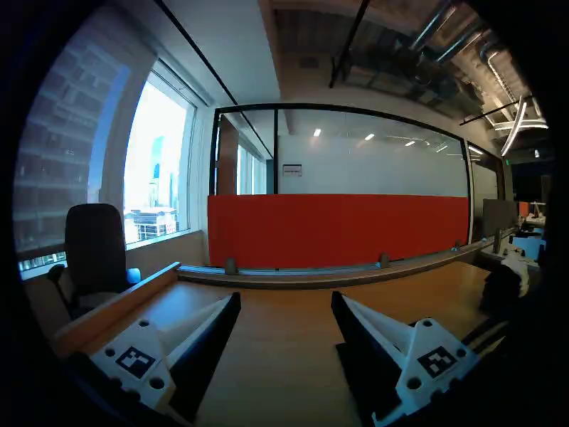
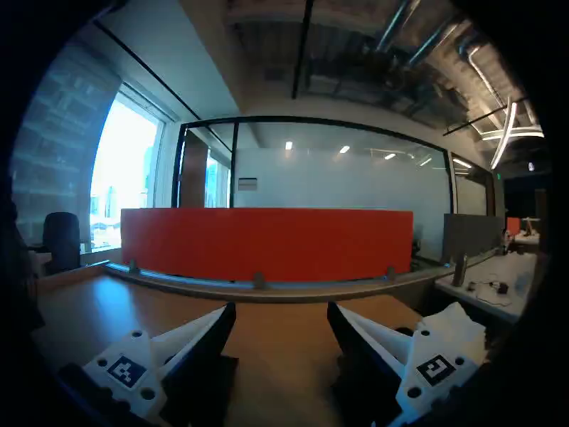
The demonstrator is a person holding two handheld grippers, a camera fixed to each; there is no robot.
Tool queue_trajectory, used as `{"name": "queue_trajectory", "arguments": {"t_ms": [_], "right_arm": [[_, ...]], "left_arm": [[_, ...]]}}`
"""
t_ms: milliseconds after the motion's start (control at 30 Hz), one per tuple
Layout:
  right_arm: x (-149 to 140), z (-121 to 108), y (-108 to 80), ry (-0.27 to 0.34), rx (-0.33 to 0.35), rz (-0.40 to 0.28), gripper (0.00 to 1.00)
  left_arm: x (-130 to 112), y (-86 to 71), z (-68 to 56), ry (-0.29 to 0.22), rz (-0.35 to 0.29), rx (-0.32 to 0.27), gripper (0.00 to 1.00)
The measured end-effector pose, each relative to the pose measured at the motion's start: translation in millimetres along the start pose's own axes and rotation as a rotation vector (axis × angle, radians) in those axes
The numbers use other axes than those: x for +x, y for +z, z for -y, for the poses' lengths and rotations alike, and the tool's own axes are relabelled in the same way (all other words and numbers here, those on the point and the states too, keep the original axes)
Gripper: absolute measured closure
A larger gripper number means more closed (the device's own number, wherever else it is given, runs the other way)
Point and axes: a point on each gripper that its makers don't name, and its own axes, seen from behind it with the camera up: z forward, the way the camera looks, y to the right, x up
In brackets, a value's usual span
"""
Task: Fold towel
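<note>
The left gripper (image 1: pixel 284 295) is right up close, with its two fingers wide apart and nothing between them. The right gripper (image 2: pixel 281 306) is spread open too, holding nothing. Both hang low over a brown wooden desk (image 1: pixel 284 341). A white lump (image 2: pixel 462 320) sits just beside the right gripper's right finger; I cannot tell if it is the towel. Behind the desk stands an orange screen (image 1: pixel 334 228), then a glass wall (image 1: pixel 370 153). A black chair (image 1: pixel 94 249) sits by the bright window (image 1: pixel 156 171).
</note>
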Motion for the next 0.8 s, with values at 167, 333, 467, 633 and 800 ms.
{"name": "queue_trajectory", "arguments": {"t_ms": [167, 333, 467, 633, 800], "right_arm": [[31, 0, -0.5, -0.011, -0.004, 0.001, 0.01], [53, 1, 1.0, -0.006, 0.003, 0.002, 0.01], [66, 2, 1.7, -0.013, 0.012, 0.005, 0.01], [72, 5, 1.3, -0.022, 0.043, 0.028, 0.01], [69, 13, -0.6, -0.041, 0.099, 0.067, 0.01]], "left_arm": [[17, -0.2, -0.7, 0.009, 0.009, -0.003, 0.06], [37, -2.2, -1.0, 0.019, 0.016, -0.003, 0.06], [45, -3.2, -4.0, 0.015, 0.027, -0.012, 0.06], [51, -3.8, -10.6, 0.024, 0.046, -0.037, 0.06], [51, -2.6, -24.3, 0.043, 0.081, -0.095, 0.06]]}}
